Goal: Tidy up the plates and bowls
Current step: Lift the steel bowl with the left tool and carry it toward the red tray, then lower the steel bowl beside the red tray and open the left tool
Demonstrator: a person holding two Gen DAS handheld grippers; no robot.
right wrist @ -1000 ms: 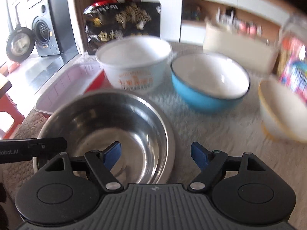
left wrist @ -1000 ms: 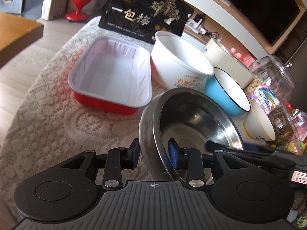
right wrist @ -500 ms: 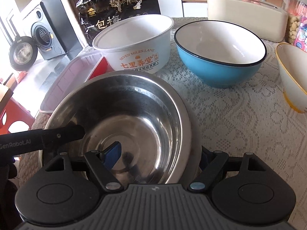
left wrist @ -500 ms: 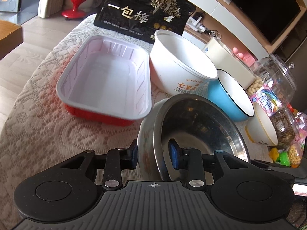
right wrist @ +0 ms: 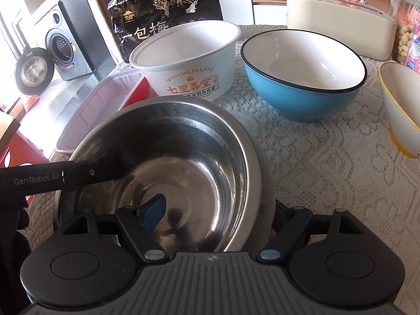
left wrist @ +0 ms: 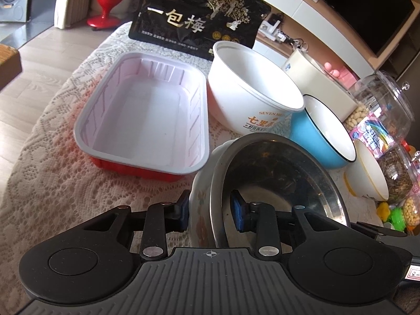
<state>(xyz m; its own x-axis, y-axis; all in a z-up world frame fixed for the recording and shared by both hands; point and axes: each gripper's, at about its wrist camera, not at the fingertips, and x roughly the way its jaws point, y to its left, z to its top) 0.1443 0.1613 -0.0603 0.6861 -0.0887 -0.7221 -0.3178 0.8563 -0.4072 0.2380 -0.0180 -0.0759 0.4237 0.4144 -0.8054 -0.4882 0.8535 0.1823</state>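
Note:
A stainless steel bowl (left wrist: 283, 178) (right wrist: 183, 162) sits nested in a white floral bowl (left wrist: 200, 204) on the lace-covered table (right wrist: 328, 170). My left gripper (left wrist: 210, 214) is shut on their near wall, one pad outside the floral bowl and one inside the steel bowl. From the right wrist view its black finger (right wrist: 78, 177) reaches in over the bowl's left rim. My right gripper (right wrist: 218, 212) is open and straddles the steel bowl's right rim, with its left pad inside the bowl and its right pad outside, partly hidden by the rim.
Behind the steel bowl stand a red tray with a white liner (left wrist: 147, 120), a white paper bowl (right wrist: 189, 60), a blue bowl (right wrist: 302, 78) and a yellow-rimmed white bowl (right wrist: 399, 99). A black snack bag (left wrist: 199, 21), a cream box (right wrist: 338, 26) and snack jars (left wrist: 380, 110) line the back. The table edge drops off at left.
My right gripper has come in closer, and the steel bowl's right rim now lies between its fingers. The left gripper keeps its grip on the bowls.

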